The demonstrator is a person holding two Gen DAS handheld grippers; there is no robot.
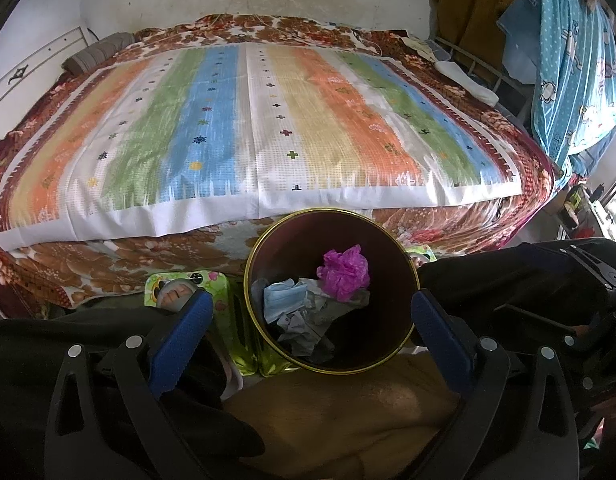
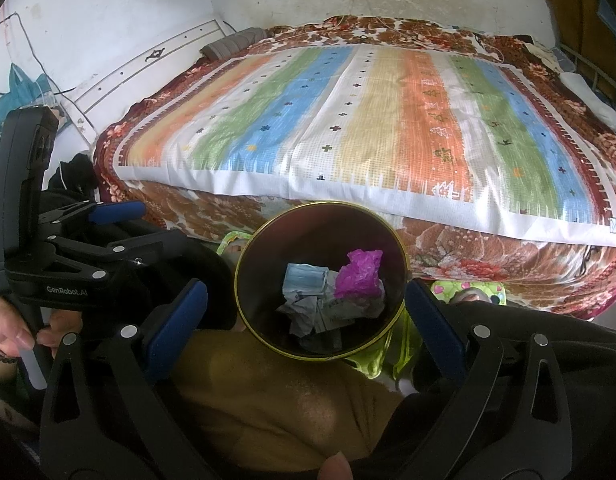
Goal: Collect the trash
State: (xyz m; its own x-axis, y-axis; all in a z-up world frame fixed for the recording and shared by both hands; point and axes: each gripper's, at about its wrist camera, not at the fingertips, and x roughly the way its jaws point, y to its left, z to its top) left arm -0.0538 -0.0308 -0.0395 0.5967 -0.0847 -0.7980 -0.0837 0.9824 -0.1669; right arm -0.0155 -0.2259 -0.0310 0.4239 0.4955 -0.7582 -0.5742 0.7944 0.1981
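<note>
A dark round bin with a gold rim (image 1: 308, 236) stands in front of the bed. Inside lie a crumpled purple plastic bag (image 1: 344, 270), a pale blue face mask (image 1: 283, 300) and grey crumpled paper (image 1: 303, 328). My left gripper (image 1: 312, 300) hangs open above the bin, one blue finger on each side of the rim, holding nothing. In the right wrist view the same bin (image 2: 308, 228) shows the purple bag (image 2: 360, 270), mask (image 2: 305, 280) and paper (image 2: 308, 316). My right gripper (image 2: 305, 292) is also open and empty over it.
The bed with a striped sheet (image 1: 267, 120) fills the view behind the bin. Feet in green slippers (image 1: 179, 292) flank the bin. A brown-clad knee (image 1: 340, 412) lies just below it. Clothes (image 1: 568, 60) hang at the right. A hand (image 2: 7, 332) holds the left gripper's handle.
</note>
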